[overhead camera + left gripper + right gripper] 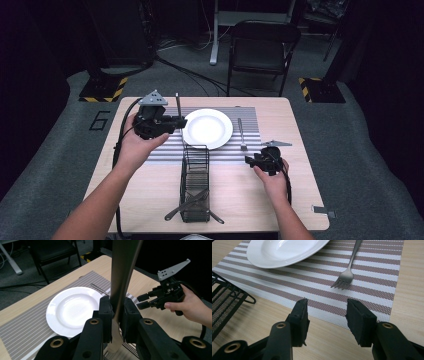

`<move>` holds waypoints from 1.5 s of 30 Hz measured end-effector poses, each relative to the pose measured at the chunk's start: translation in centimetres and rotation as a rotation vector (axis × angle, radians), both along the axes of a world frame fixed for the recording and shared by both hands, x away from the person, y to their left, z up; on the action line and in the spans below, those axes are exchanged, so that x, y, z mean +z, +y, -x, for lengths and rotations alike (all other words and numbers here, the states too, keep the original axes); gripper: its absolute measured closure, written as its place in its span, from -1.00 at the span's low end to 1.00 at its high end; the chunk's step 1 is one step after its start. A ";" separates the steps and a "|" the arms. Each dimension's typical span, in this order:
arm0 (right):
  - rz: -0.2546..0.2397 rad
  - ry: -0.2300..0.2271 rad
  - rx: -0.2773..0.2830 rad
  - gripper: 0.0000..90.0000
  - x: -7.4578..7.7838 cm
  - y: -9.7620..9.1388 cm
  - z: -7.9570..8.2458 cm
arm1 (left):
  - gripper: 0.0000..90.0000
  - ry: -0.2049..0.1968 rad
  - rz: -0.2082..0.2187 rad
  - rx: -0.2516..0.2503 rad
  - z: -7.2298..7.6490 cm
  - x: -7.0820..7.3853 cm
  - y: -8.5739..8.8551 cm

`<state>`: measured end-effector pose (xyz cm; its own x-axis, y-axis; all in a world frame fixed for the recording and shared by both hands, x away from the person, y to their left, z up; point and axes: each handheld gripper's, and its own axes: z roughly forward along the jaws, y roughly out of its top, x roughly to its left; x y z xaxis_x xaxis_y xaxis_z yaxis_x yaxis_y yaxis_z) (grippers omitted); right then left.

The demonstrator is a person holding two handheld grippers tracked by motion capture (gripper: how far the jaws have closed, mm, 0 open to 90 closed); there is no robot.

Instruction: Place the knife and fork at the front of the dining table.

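Clamping the table knife (120, 287) upright just left of the white plate (207, 128), the left gripper (176, 121) is the nearer one, while the right gripper (327, 315) rests parted by the fork (348, 272).
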<state>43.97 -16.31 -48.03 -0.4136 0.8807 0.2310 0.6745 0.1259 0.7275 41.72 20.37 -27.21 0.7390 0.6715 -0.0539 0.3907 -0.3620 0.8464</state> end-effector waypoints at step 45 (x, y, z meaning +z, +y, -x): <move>0.005 0.004 0.003 0.15 -0.2 0.1 -0.1 | 0.79 0.043 0.003 0.204 -5.7 -8.7 6.5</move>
